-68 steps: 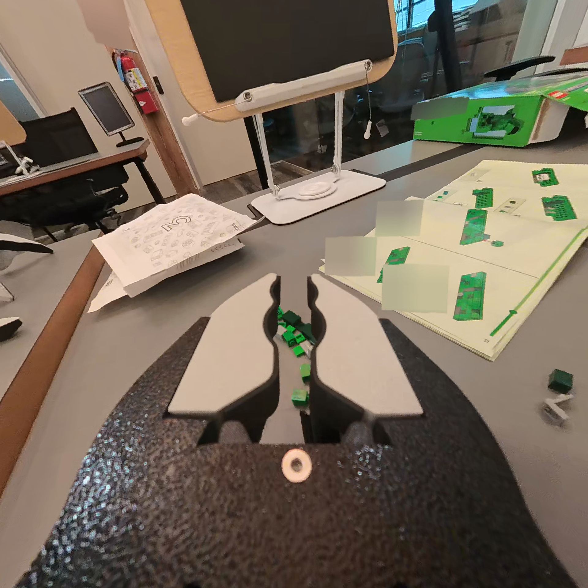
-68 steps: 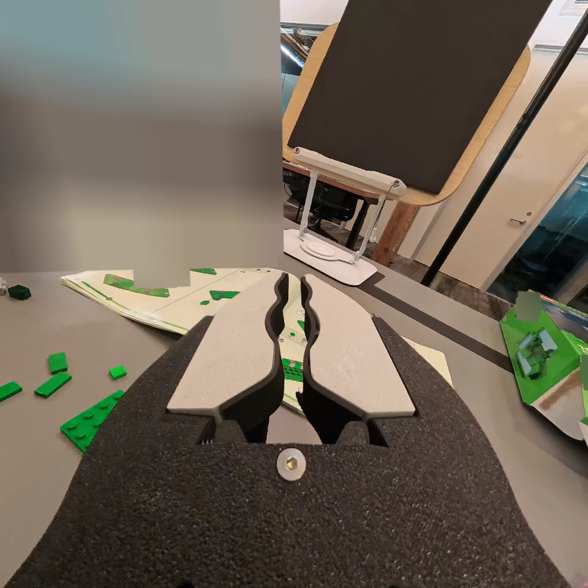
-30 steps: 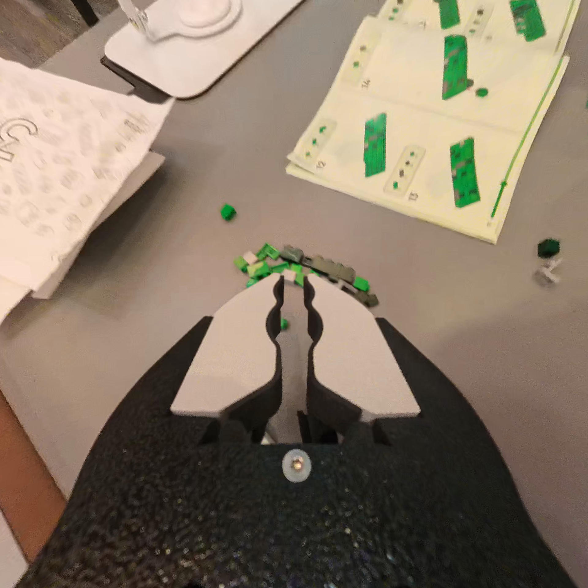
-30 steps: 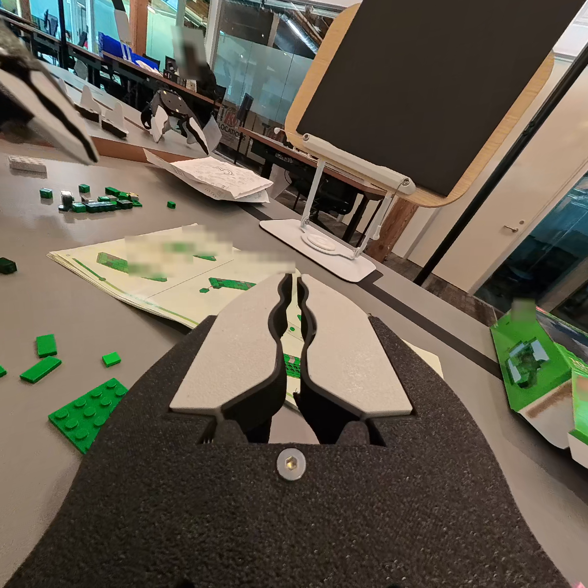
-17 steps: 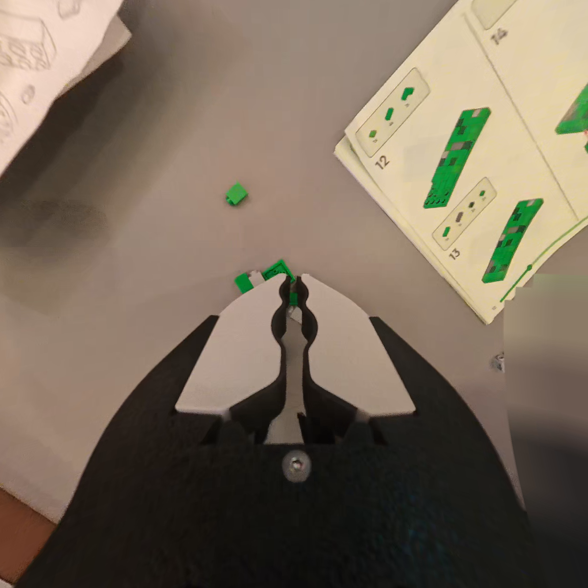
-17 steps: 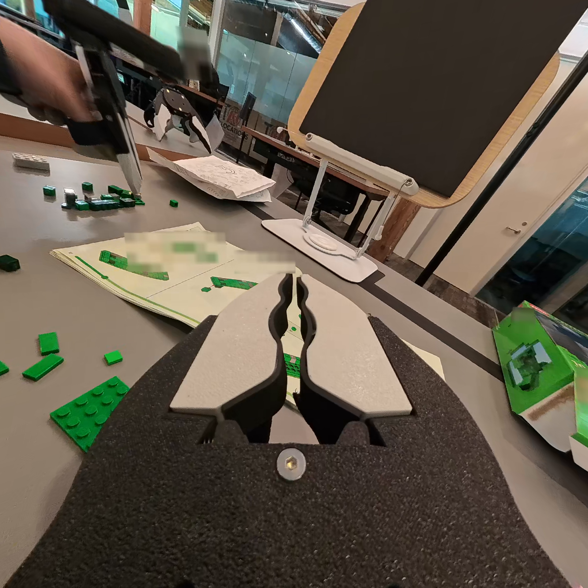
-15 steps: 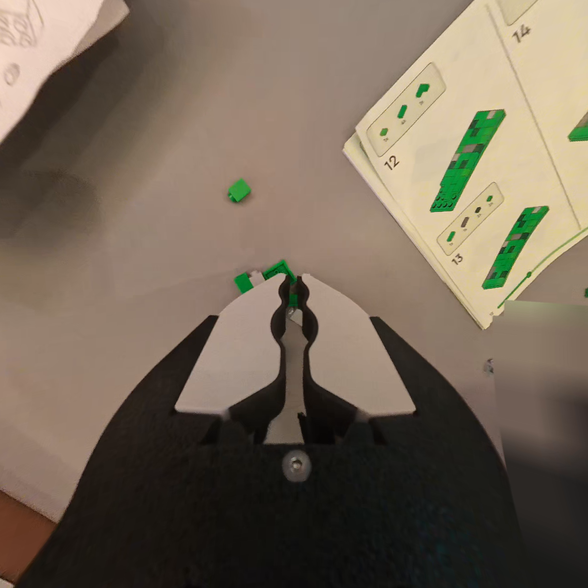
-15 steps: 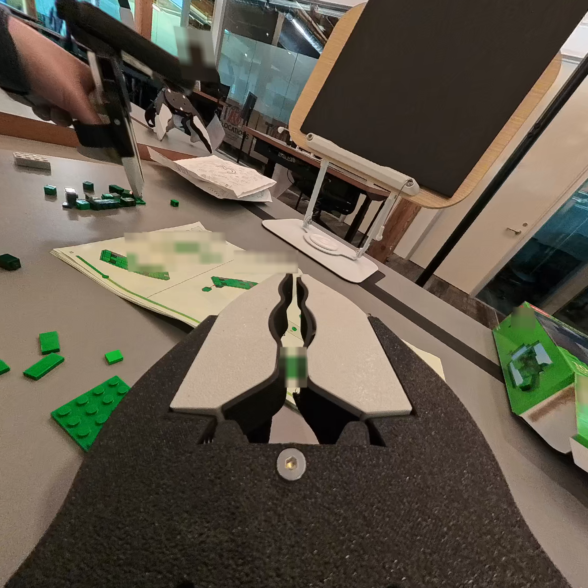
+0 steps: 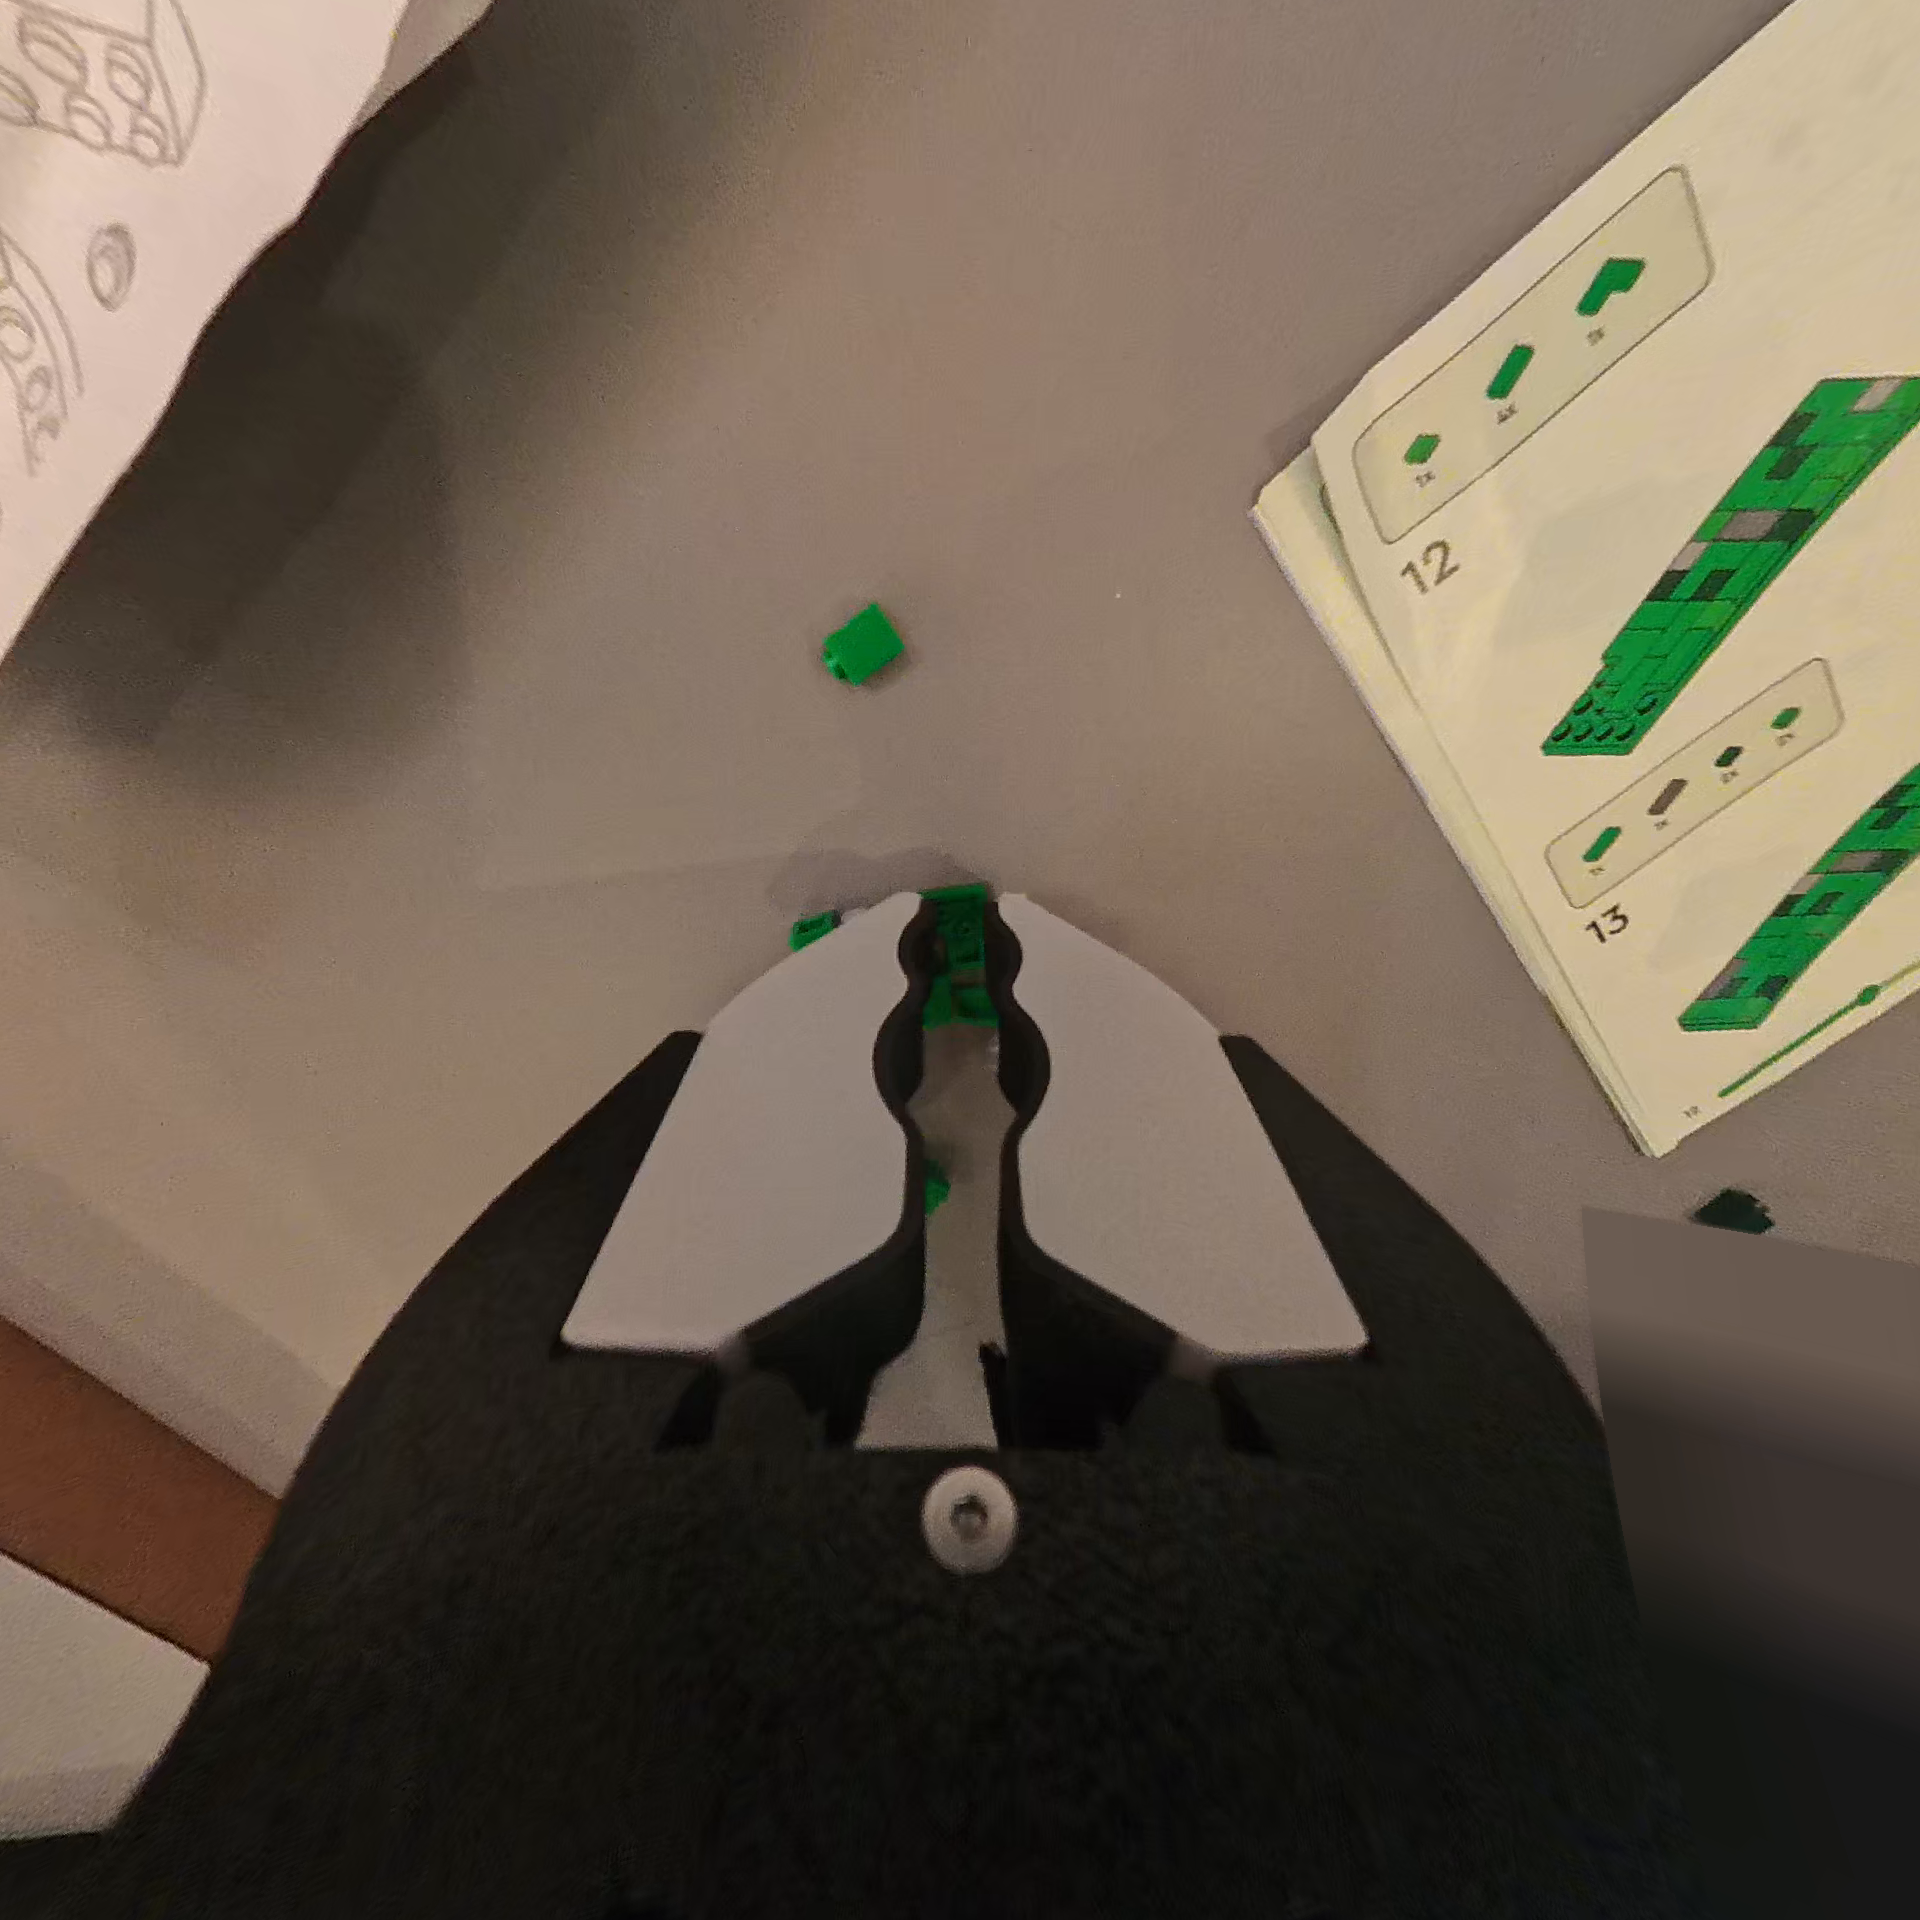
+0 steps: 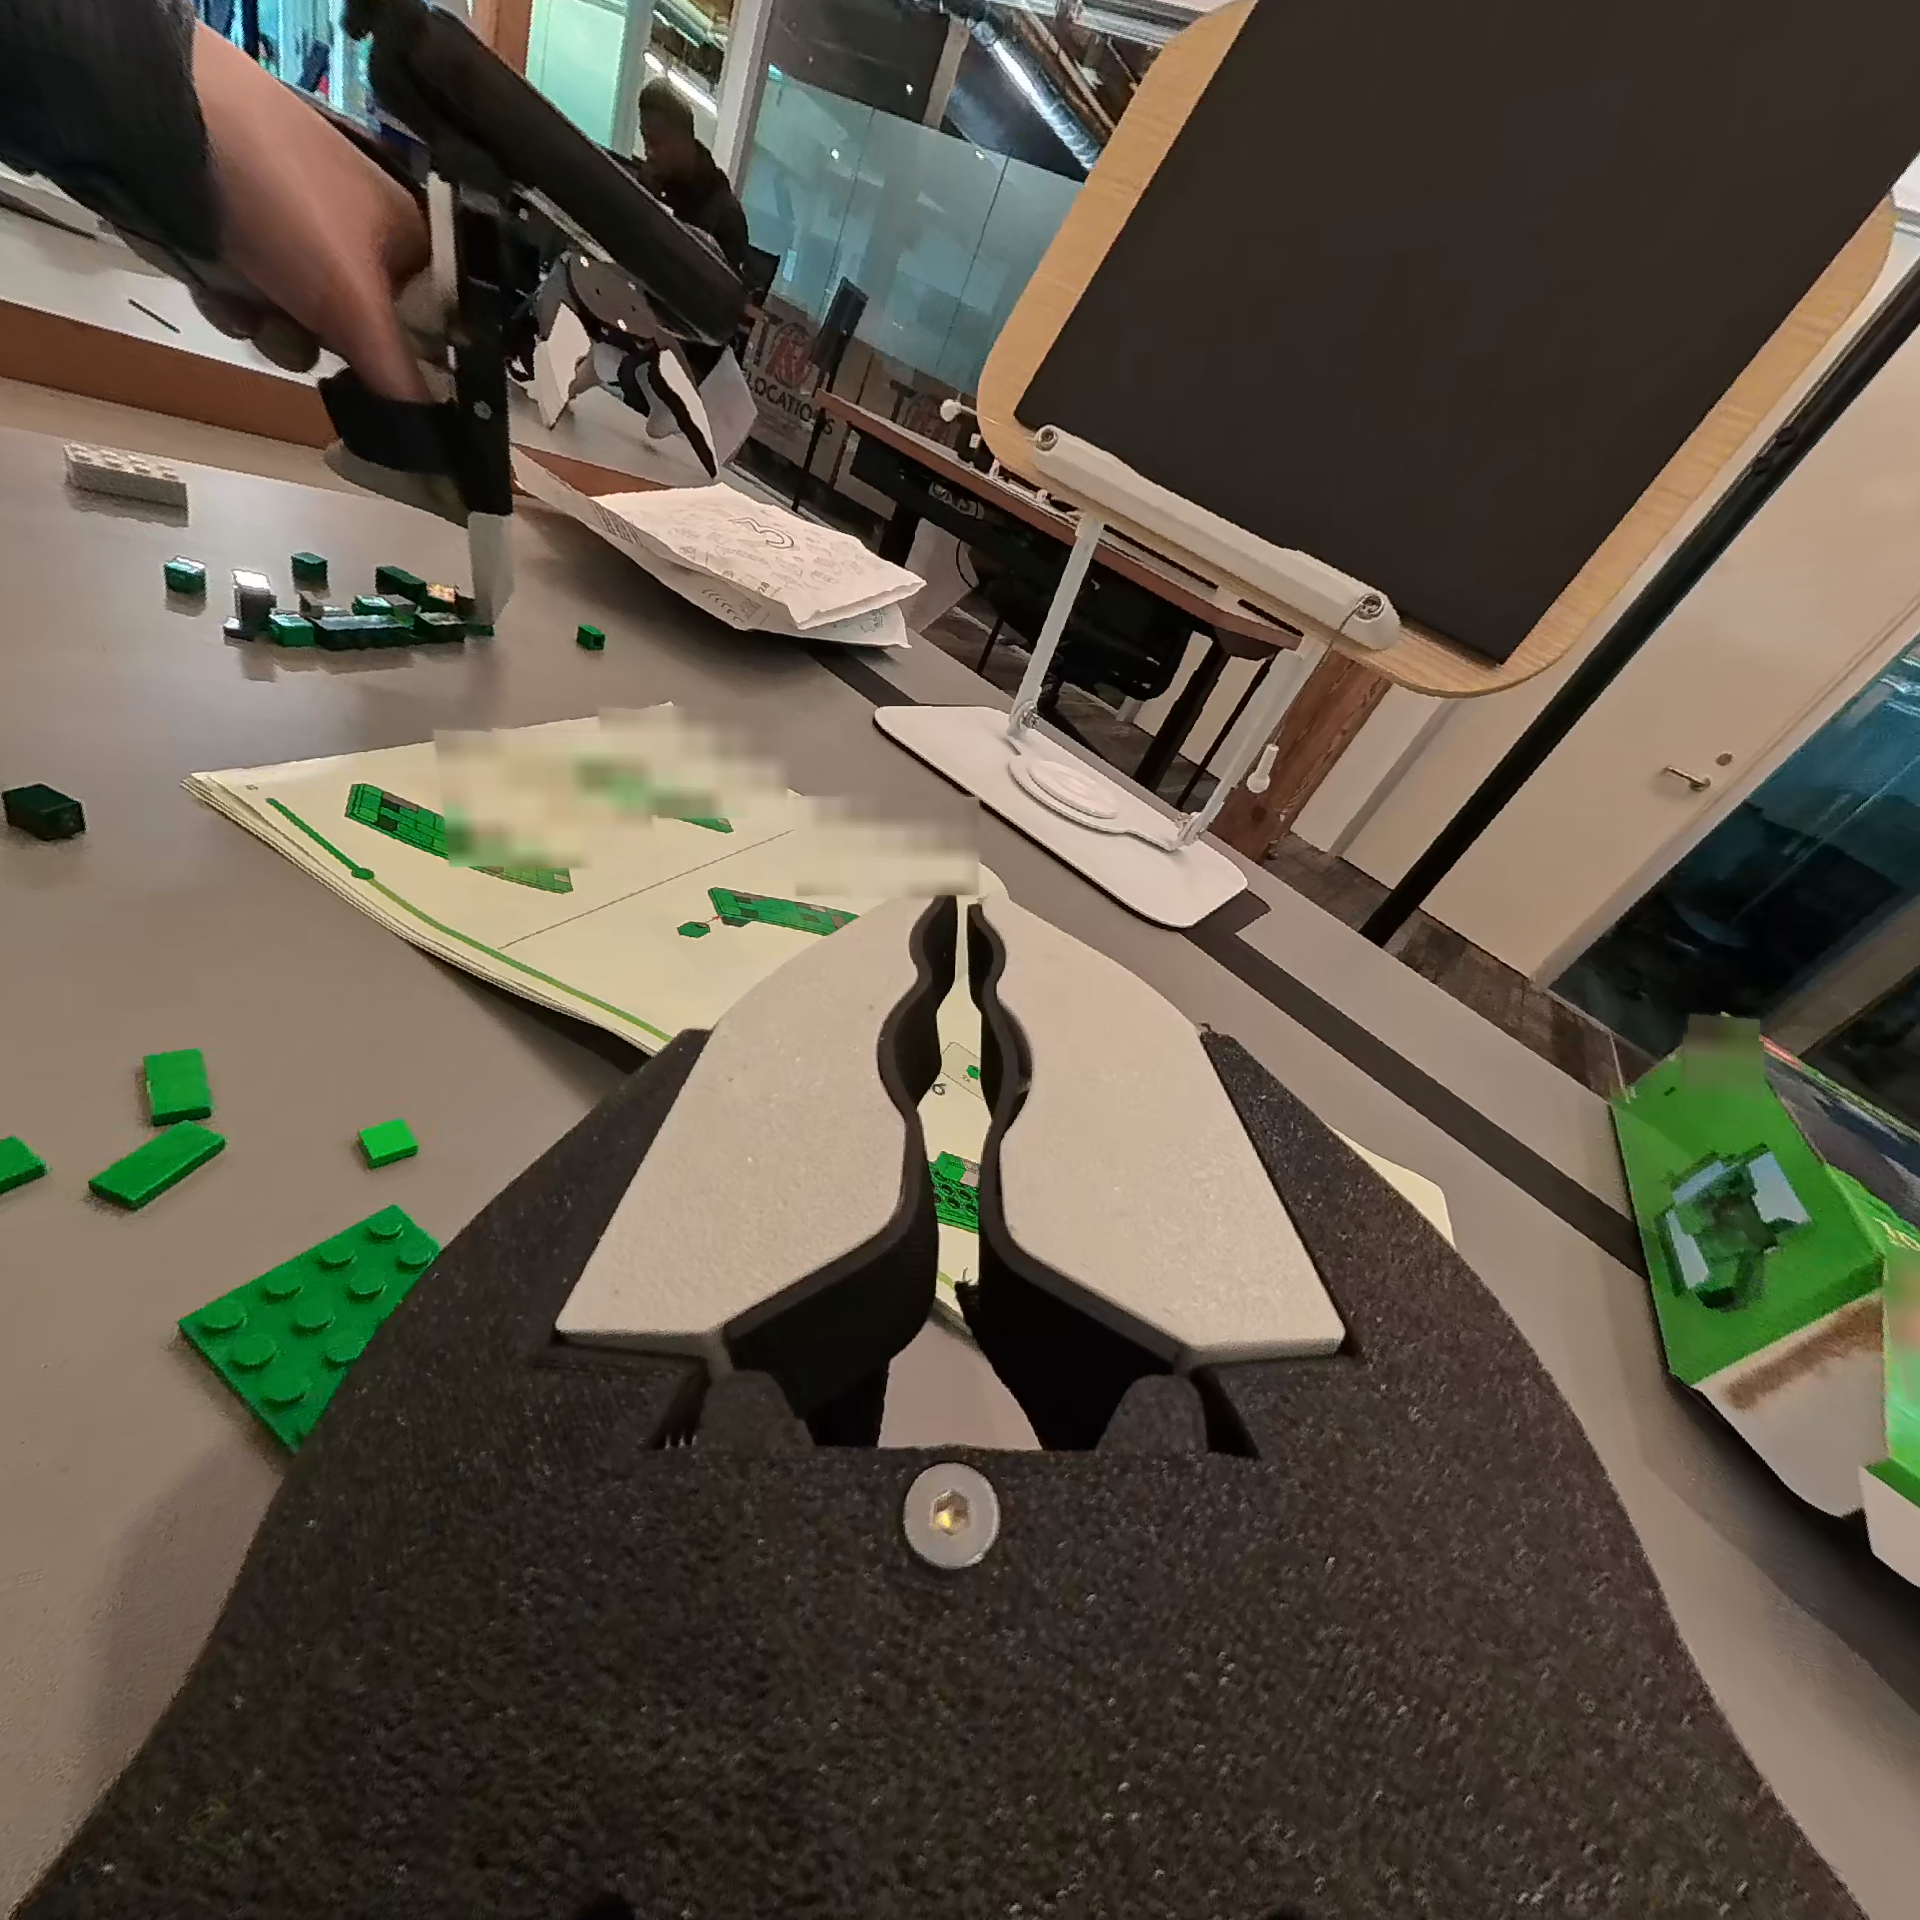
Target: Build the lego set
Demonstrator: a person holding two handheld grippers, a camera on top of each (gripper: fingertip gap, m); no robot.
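- Seemingly to pick one part out of the heap, the left claw (image 9: 958,925) points straight down at the bench (image 9: 727,416), its jaws closed on a small green piece (image 9: 958,940); a loose green brick (image 9: 864,644) lies apart ahead, and the instruction booklet (image 9: 1558,582) lies to the right.
- Meanwhile the right claw (image 10: 961,914) waits low over the booklet, jaws nearly shut and empty; the green base plate (image 10: 312,1320) and flat tiles (image 10: 156,1164) lie spread at its left, within reach for assembly.
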